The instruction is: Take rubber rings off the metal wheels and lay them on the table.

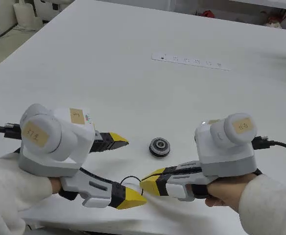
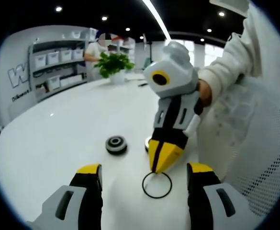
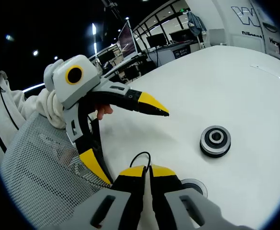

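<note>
left tool (image 1: 131,171) spread, right tool (image 3: 143,168) pinching one rubber ring (image 2: 157,197) (two metal wheels (image 3: 215,140) (image 3: 193,185) nearby)

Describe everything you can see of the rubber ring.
The ring is a thin black loop, rubber by its look, whole and nearly round. It is off the wheel and lies low at the white table; whether it touches the table I cannot tell. The right gripper is shut on one edge, so the loop sticks out past its yellow tips. The left gripper is open, with a jaw on either side of the ring, apart from it.
</note>
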`<control>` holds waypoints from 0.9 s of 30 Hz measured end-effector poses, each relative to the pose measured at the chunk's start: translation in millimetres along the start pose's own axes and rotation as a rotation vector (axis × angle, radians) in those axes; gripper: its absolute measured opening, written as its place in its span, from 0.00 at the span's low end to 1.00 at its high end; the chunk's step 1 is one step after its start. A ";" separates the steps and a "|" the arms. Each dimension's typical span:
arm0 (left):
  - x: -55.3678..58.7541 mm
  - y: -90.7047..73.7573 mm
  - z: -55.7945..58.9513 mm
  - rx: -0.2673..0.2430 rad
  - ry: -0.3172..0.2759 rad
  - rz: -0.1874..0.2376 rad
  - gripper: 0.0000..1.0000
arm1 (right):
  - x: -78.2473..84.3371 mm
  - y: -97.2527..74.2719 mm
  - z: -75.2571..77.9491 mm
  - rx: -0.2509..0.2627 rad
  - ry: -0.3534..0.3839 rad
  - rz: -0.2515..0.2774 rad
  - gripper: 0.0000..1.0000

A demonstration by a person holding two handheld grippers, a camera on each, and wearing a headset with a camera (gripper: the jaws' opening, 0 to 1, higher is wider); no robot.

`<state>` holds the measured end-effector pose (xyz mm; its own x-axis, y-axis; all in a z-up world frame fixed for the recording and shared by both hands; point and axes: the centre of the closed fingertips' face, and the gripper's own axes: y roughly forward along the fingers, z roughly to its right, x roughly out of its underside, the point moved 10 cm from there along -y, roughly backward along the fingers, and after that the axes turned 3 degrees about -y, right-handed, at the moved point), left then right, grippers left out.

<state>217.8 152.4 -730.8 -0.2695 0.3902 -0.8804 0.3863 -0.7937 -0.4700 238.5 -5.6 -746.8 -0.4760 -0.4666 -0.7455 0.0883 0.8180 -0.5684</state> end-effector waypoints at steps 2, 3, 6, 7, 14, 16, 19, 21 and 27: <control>0.1 -0.2 -0.3 -0.001 -0.003 0.000 0.73 | -1.1 -1.8 1.4 0.005 0.000 0.005 0.01; 0.0 -0.2 -0.4 -0.002 -0.004 0.000 0.73 | -2.2 -2.9 2.8 0.010 0.001 0.011 0.02; -0.6 -0.5 -0.5 -0.004 -0.003 0.001 0.73 | -4.6 -5.5 4.9 0.019 -0.002 0.020 0.03; -0.9 -0.5 -0.4 -0.005 -0.002 0.000 0.73 | -5.8 -6.2 5.6 0.022 -0.004 0.024 0.03; -3.0 -0.1 0.4 0.000 0.006 -0.005 0.73 | -14.2 -17.7 9.3 0.039 -0.026 0.056 0.03; -4.8 -1.0 -0.3 -0.002 0.010 -0.003 0.73 | -15.9 -20.6 8.8 0.040 -0.041 0.056 0.06; -9.9 -1.8 -0.6 0.003 0.024 -0.002 0.73 | -19.0 -25.9 8.3 0.043 -0.073 0.054 0.07; -13.5 -2.2 -1.7 0.014 0.024 0.001 0.73 | -21.4 -30.8 9.3 0.042 -0.081 0.060 0.08; -26.0 -6.7 -6.1 0.027 -0.019 0.049 0.74 | -31.8 -51.2 15.6 0.079 -0.106 0.116 0.11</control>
<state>227.6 150.4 -705.1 -0.2680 0.3418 -0.9007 0.3757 -0.8238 -0.4244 262.8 -37.9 -699.4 -0.3642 -0.4066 -0.8379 0.2074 0.8416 -0.4986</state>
